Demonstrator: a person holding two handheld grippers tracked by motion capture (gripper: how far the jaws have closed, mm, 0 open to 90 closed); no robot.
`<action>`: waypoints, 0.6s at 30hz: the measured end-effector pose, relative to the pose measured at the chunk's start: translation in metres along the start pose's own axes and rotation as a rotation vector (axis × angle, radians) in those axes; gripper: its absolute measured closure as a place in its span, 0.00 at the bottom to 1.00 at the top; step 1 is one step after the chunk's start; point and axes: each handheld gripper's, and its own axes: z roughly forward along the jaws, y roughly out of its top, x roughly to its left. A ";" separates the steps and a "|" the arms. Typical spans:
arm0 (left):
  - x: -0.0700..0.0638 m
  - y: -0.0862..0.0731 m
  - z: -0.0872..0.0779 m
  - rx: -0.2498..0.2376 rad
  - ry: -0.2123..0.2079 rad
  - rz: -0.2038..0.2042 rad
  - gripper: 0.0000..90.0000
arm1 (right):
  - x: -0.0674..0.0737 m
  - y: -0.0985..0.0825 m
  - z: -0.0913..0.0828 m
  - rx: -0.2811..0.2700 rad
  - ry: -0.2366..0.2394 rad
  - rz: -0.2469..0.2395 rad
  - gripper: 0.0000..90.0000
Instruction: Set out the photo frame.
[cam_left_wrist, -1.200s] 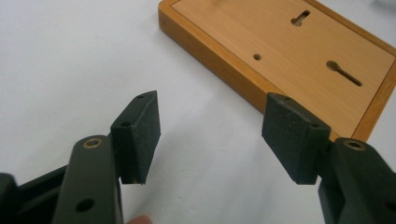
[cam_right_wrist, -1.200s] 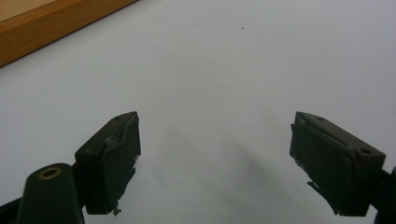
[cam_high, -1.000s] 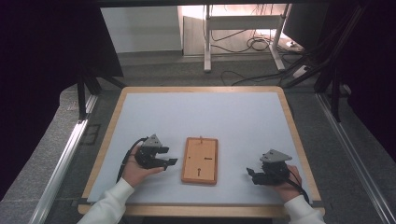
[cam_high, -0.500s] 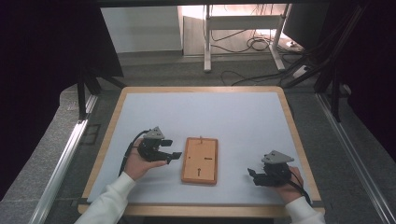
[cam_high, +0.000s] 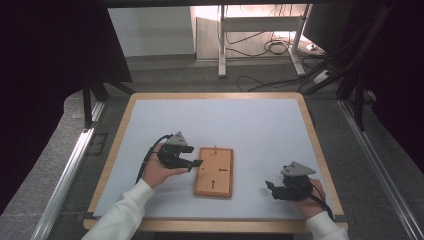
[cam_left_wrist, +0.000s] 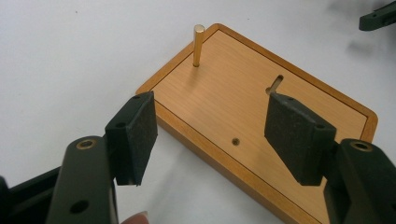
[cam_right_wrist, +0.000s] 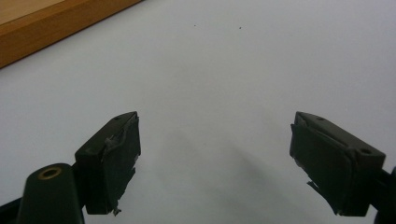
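Left gripper (cam_high: 196, 162) at wooden board (cam_high: 215, 171), jaws spread, nothing held, lining up on brass peg (cam_left_wrist: 198, 45). Next, I'd guess: straddle peg, then squeeze. Right gripper (cam_high: 270, 187) parked on table (cam_high: 240, 125), jaws released.

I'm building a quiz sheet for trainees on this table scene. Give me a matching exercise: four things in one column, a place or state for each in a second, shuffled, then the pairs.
Things:
1. wooden board
2. brass pin
3. left hand-held gripper
4. right hand-held gripper

Places or states:
A. upright near a corner of the board
B. open, jaws over bare white table, right of the board
C. flat on the white table between the two grippers
D. open, jaws at the board's left edge

Pairs: 1-C, 2-A, 3-D, 4-B
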 end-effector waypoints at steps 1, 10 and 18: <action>0.000 0.001 0.001 -0.006 -0.001 -0.006 0.38 | 0.000 0.000 0.000 -0.001 0.000 0.000 0.19; 0.002 0.014 0.005 -0.014 -0.005 0.006 0.37 | 0.000 0.000 0.000 0.002 0.001 -0.002 0.19; 0.001 0.023 0.011 -0.001 -0.007 0.029 0.37 | 0.000 0.000 -0.002 -0.011 0.000 -0.004 0.19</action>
